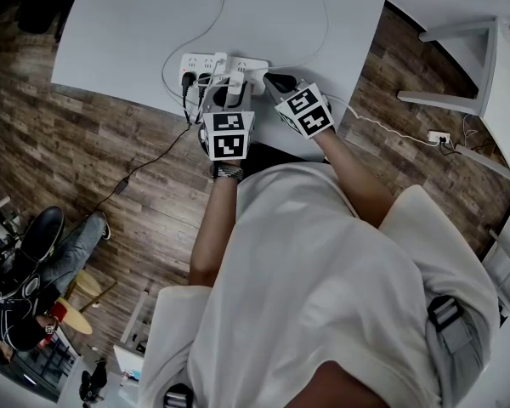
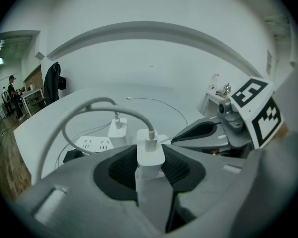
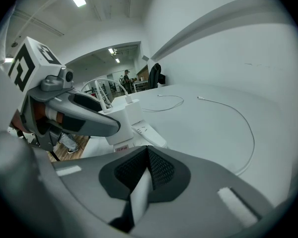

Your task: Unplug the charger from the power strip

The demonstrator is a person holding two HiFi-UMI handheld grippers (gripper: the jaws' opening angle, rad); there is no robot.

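A white power strip (image 1: 200, 61) (image 2: 92, 144) (image 3: 149, 135) lies near the front edge of the white table (image 1: 136, 24). A white charger block (image 2: 150, 152) (image 1: 235, 82) with its cable arching up sits between the pads of my left gripper (image 1: 229, 87) (image 2: 151, 158), which is shut on it. The jaws hide the charger's base. My right gripper (image 1: 276, 81) (image 3: 148, 152) is at the strip's right end, its jaws closed on a white sliver there; whether that is the strip's body or its cord I cannot tell.
A second white charger (image 2: 120, 130) stands plugged in behind the held one, with black plugs (image 1: 187, 79) at the strip's left. A loose white cable (image 1: 319, 15) curls over the table. On the wooden floor are a wall plug (image 1: 438, 136) and a seated person (image 1: 34, 270).
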